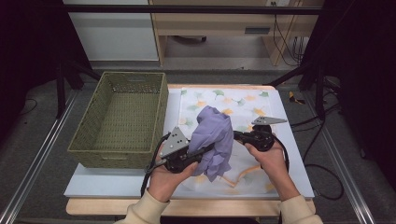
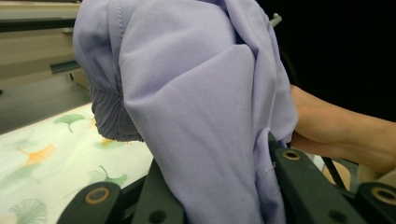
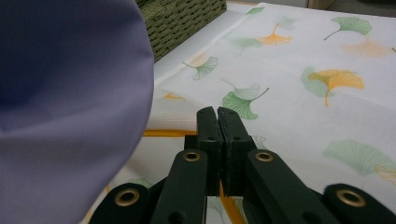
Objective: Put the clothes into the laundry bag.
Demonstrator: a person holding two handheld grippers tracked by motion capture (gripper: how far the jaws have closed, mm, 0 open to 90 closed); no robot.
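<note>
A lavender cloth (image 1: 215, 135) hangs bunched above the leaf-printed mat (image 1: 243, 100). My left gripper (image 1: 209, 150) comes in from the left and is shut on its lower part. In the left gripper view the cloth (image 2: 196, 93) runs down between the black jaws of the left gripper (image 2: 219, 191) and hides their tips. My right gripper (image 1: 236, 136) sits just right of the cloth, its tips at the fabric's edge. In the right gripper view the right gripper (image 3: 217, 112) is shut with nothing between its pads, and the cloth (image 3: 60, 93) hangs to the left of it.
An empty green woven basket (image 1: 116, 156) stands on the table's left, beside the mat; its corner (image 3: 182, 18) appears in the right gripper view. The mat (image 3: 303, 70) lies flat on the white tabletop (image 1: 98, 179). Cables (image 1: 322, 168) trail on the floor at the right.
</note>
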